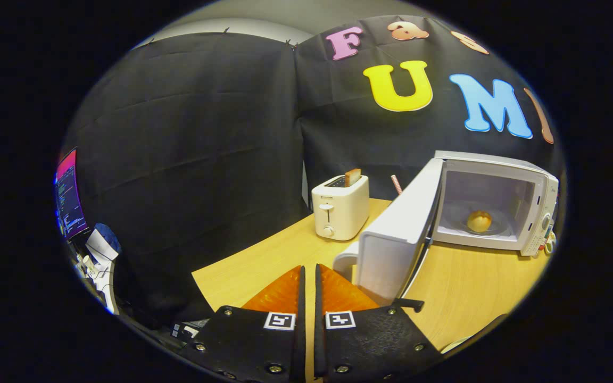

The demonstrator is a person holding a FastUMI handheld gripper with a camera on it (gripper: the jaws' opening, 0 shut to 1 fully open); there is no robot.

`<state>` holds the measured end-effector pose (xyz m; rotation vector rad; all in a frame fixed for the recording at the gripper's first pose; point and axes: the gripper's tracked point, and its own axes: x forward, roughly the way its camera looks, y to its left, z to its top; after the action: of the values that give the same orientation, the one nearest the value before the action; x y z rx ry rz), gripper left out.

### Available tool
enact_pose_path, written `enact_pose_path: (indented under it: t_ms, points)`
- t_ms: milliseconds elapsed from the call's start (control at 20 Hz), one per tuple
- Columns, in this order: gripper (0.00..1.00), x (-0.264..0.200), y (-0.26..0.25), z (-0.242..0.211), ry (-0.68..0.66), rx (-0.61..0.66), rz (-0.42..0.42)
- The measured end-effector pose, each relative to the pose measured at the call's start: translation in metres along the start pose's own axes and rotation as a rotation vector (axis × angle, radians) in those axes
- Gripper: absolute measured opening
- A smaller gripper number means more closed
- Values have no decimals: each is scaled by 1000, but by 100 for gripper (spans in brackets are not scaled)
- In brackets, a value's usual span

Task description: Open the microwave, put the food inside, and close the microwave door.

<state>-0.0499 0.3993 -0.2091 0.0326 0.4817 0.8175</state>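
Observation:
A white microwave (535, 207) stands on the wooden table (466, 287), beyond my fingers and to the right. Its door (399, 234) hangs wide open, the free edge with the handle (345, 259) just ahead of my right finger. Inside, a round golden piece of food (479, 221) rests on the glass turntable. My gripper (309, 274) is shut, the two fingers nearly touching with nothing between them. It hovers over the table's near edge, just left of the open door.
A white toaster (340, 210) with a slice of bread sticking up stands beyond my fingers, left of the microwave door. A pink striped stick (396, 184) shows behind the door. A lit monitor (67, 194) and cluttered desk lie far left, off the table.

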Motion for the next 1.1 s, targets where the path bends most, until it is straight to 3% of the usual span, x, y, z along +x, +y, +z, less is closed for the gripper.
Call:
enact_pose_path:
  t_ms: [100, 500, 1100]
  points:
    - [1, 7, 1, -3, 3, -4, 12]
    - [1, -18, -24, -9, 22, -21, 4]
    - [1, -72, -91, -25, 54, 14, -91]
